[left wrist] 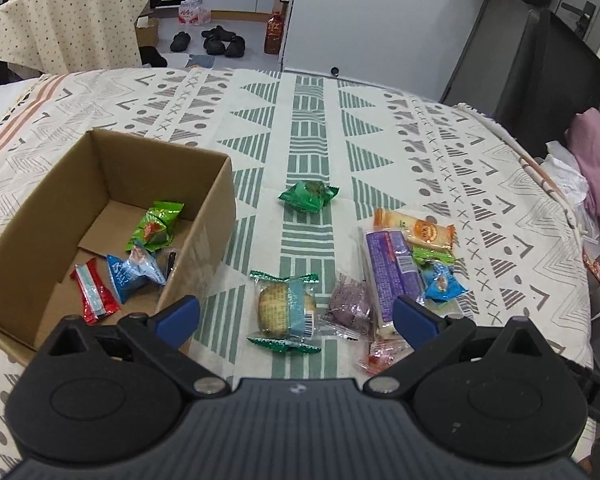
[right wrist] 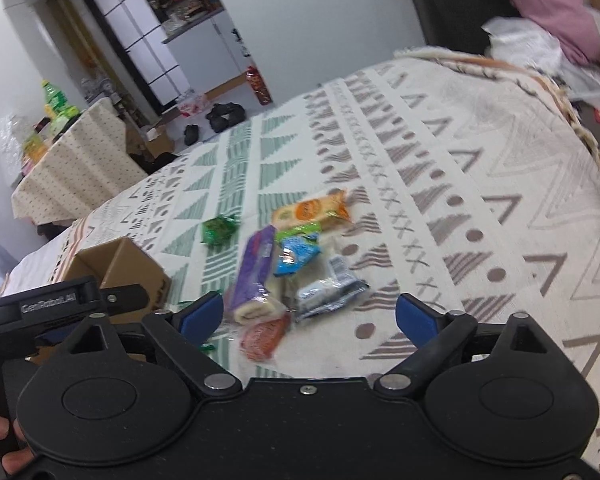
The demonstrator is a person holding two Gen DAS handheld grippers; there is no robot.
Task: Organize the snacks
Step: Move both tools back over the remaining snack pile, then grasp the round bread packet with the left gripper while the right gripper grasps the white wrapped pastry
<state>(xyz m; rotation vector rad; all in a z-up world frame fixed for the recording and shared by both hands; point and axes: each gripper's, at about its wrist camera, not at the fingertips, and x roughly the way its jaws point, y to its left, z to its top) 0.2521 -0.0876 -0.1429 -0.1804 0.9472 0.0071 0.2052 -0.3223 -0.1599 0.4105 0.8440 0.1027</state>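
Note:
A cardboard box (left wrist: 212, 216) stands on the patterned cloth at the left and holds several wrapped snacks, among them a green one (left wrist: 156, 226), a blue one (left wrist: 134, 272) and a red one (left wrist: 94, 292). My left gripper (left wrist: 296, 316) is open and empty above a round biscuit pack (left wrist: 286, 306). Beside it lie a purple candy (left wrist: 350, 304), a purple bar (left wrist: 392, 268), an orange pack (left wrist: 416, 228) and a green pack (left wrist: 308, 196). My right gripper (right wrist: 310, 316) is open and empty over a red snack (right wrist: 262, 336) and a silver-blue pack (right wrist: 328, 288); the box (right wrist: 136, 268) shows at its left.
The table's right edge has a fringe (left wrist: 556, 196), with pink cloth (left wrist: 596, 168) beyond it. A second covered table (left wrist: 68, 20) and shoes (left wrist: 220, 40) are across the room. The other hand-held gripper (right wrist: 48, 308) is at the left in the right wrist view.

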